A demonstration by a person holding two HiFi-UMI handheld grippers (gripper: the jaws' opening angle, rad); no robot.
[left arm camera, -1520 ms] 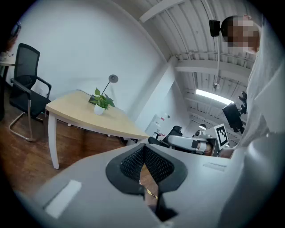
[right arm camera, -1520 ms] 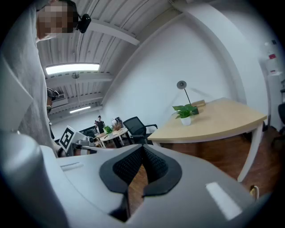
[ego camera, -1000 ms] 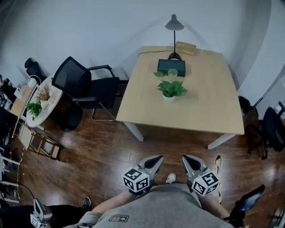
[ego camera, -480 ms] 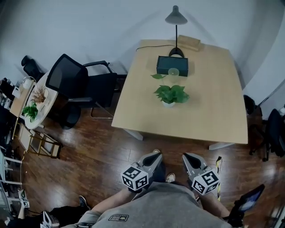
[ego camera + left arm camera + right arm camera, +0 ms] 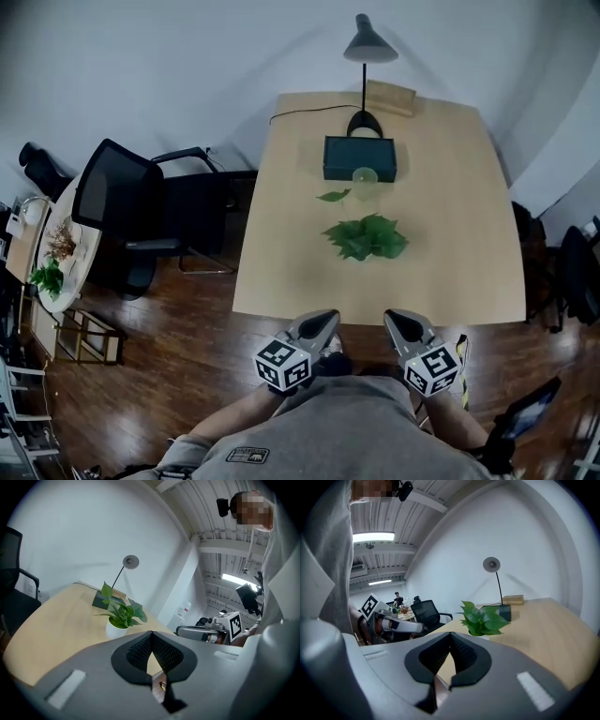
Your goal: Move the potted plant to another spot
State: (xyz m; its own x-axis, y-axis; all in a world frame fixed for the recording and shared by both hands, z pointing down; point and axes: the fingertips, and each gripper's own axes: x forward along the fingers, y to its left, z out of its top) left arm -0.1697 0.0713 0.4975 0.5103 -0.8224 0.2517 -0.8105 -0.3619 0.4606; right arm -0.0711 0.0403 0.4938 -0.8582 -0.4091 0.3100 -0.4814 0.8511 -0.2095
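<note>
The potted plant (image 5: 366, 237), green leaves in a white pot (image 5: 115, 629), stands near the middle of the light wooden table (image 5: 450, 272). My left gripper (image 5: 323, 323) and my right gripper (image 5: 394, 322) are held close to the body at the table's near edge, both well short of the plant. The left gripper (image 5: 151, 633) is shut, its pads meeting with nothing between them. The right gripper (image 5: 451, 633) is shut and empty too. In the right gripper view the plant (image 5: 483, 619) lies ahead, slightly to the right.
Behind the plant stand a small glass (image 5: 364, 178), a dark box (image 5: 360, 157), a desk lamp (image 5: 368, 47) and a wooden block (image 5: 391, 97). A black office chair (image 5: 141, 211) is left of the table. A round side table (image 5: 56, 253) sits far left.
The table and the plant have drawn closer in the head view. Both grippers have come forward to the table's near edge, still shut.
</note>
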